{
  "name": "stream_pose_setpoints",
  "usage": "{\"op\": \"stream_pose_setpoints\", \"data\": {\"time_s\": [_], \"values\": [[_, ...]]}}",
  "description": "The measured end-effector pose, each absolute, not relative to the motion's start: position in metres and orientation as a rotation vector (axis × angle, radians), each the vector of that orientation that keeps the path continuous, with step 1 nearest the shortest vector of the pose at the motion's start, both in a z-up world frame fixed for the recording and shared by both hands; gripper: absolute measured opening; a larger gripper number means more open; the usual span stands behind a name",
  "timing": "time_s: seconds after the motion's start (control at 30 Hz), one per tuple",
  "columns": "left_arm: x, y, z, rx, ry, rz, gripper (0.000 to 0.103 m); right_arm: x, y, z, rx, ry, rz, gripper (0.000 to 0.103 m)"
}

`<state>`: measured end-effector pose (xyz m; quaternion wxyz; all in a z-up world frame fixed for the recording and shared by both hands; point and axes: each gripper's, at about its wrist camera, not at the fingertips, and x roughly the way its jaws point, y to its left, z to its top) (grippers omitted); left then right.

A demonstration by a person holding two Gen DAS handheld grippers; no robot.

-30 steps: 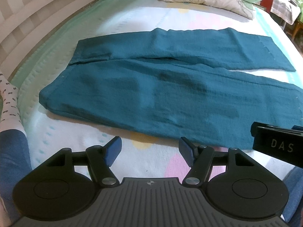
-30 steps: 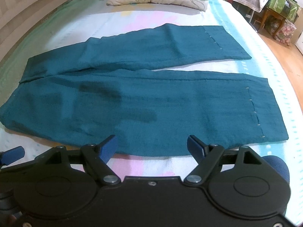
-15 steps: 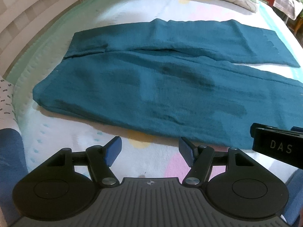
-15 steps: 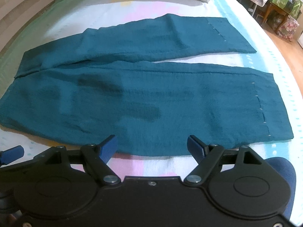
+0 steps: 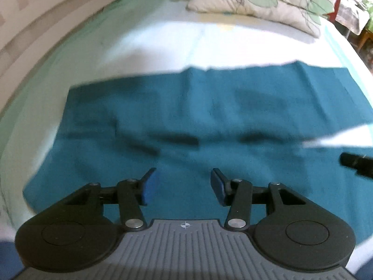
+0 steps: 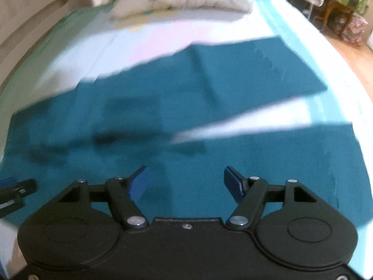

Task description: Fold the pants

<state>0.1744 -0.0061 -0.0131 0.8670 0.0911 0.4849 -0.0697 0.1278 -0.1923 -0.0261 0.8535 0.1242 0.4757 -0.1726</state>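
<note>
Two wide-open claws, left claw (image 5: 183,187) and right claw (image 6: 185,183), over flat teal pants (image 5: 209,107).

1. A bed (image 5: 144,46) with a pale sheet, mint green along its edges and pastel pink and yellow patches, filled most of both views.
2. A white slatted bed frame (image 5: 30,35) ran along the left side.
3. Pillows (image 5: 261,0) with green leaf prints lay at the far end.
4. Wooden floor (image 6: 354,53) and a wooden stool (image 6: 335,11) showed at the right.
</note>
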Motion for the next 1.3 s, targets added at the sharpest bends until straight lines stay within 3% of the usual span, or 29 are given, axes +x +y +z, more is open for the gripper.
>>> {"op": "stream_pose_setpoints", "data": {"time_s": [0.43,0.5,0.77,1.0,1.1,1.13,1.3], "values": [[0.287,-0.023,-0.037,0.142,1.037,-0.167,0.048,0.293,-0.297,-0.042,0.261,0.975,-0.488,0.069],[0.296,-0.022,-0.043,0.131,1.048,-0.161,0.048,0.315,-0.314,-0.049,0.280,0.987,-0.516,0.065],[0.321,-0.011,-0.063,0.092,1.096,-0.147,0.048,0.382,-0.352,-0.065,0.365,0.956,-0.624,0.066],[0.328,-0.004,-0.068,0.127,1.107,-0.134,0.048,0.407,-0.367,-0.101,0.432,1.079,-0.679,0.064],[0.330,-0.002,-0.065,0.128,1.111,-0.135,0.048,0.401,-0.366,-0.111,0.414,1.125,-0.671,0.037],[0.331,-0.001,-0.063,0.125,1.111,-0.138,0.048,0.395,-0.365,-0.109,0.408,1.115,-0.655,0.005],[0.338,0.000,-0.048,0.103,1.095,-0.157,0.048,0.349,-0.365,-0.087,0.393,1.060,-0.571,0.007]]}}
